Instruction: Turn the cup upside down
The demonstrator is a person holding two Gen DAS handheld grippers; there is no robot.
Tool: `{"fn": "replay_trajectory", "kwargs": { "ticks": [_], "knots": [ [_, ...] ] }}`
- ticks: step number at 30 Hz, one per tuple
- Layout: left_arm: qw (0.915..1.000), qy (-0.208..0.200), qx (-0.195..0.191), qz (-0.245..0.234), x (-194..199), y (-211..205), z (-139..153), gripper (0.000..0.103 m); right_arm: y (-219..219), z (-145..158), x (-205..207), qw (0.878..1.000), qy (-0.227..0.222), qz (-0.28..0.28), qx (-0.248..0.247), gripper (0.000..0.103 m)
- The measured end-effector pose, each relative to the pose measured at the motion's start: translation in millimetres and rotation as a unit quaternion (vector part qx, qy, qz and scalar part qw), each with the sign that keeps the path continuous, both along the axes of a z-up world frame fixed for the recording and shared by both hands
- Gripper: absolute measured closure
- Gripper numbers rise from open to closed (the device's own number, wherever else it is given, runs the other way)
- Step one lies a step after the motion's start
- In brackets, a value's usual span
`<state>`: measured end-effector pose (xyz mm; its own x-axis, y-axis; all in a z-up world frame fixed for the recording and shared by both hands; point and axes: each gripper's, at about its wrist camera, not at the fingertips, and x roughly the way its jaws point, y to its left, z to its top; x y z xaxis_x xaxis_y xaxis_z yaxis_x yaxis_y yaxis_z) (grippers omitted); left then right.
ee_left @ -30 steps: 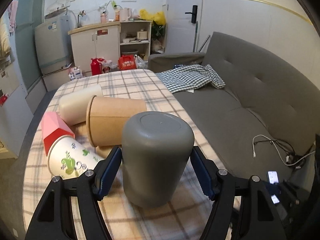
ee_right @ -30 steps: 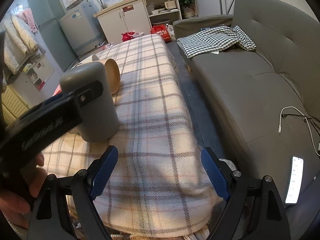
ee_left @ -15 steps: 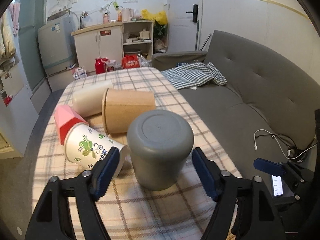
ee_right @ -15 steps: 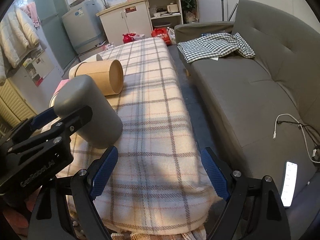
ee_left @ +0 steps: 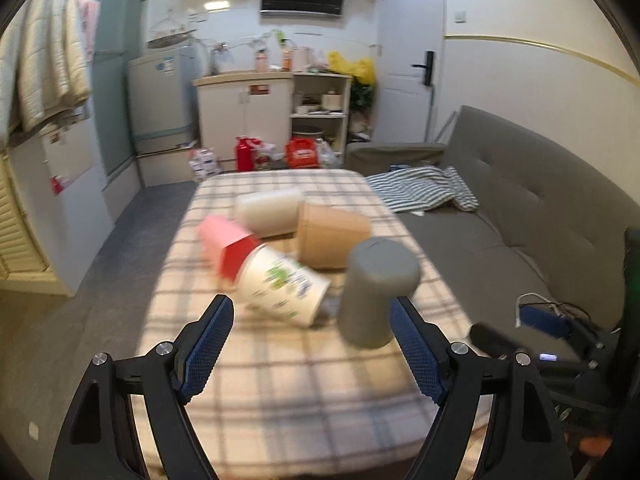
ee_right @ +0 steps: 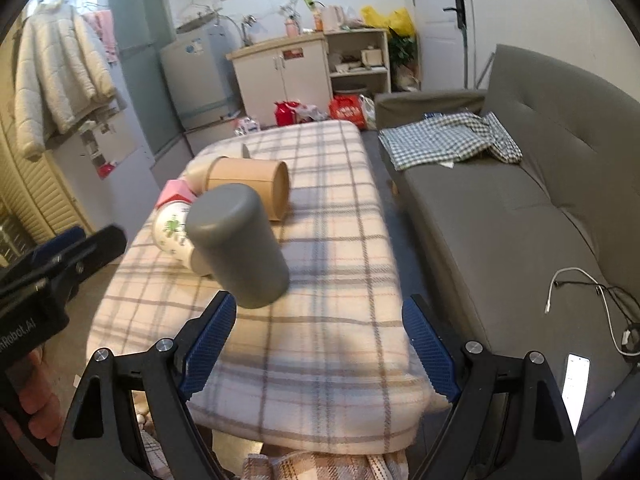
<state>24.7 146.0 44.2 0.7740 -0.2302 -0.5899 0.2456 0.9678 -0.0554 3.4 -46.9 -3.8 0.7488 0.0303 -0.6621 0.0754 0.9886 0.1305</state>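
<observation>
One grey cup stands on the checked tabletop, smooth and plain. Its flat bottom faces up, mouth down, long side up and down. It sits near the tabletop's right edge, just beside a printed paper cup lying down. Both the left gripper and right gripper are wide apart, holding nothing.

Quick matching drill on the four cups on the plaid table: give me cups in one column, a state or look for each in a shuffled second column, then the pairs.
1. grey cup
2. brown cup
3. printed cup
4. cream cup

A. on its side, farthest back
B. base up
C. green pattern, on its side
D. on its side, open mouth seen from the right wrist

Pairs: 1-B, 2-D, 3-C, 4-A
</observation>
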Motion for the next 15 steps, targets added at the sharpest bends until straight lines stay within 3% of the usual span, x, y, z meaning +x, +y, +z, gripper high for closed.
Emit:
{"fn": "replay_trajectory", "kwargs": {
  "ticks": [10, 11, 12, 13, 15],
  "knots": [
    [0.9982, -0.006, 0.014, 0.058, -23, 33, -25, 0.017, 32, 1, -10, 0.998, -0.016, 0.049, -0.021, 0.017],
    [0.9982, -0.008, 0.018, 0.056, -26, 32, -29, 0.009, 33, 0, -10, 0.998, -0.015, 0.051, -0.021, 0.014],
    [0.9983, -0.008, 0.020, 0.055, -27, 32, -32, 0.002, 34, -2, -10, 0.998, -0.013, 0.054, -0.020, 0.005],
    [0.9982, -0.007, 0.023, 0.055, -29, 31, -33, 0.001, 34, -3, -10, 0.998, -0.013, 0.055, -0.019, 0.000],
    [0.9977, -0.006, 0.028, 0.062, -28, 31, -33, 0.000, 33, -4, -11, 0.998, -0.013, 0.053, -0.019, 0.000]
  ]
}}
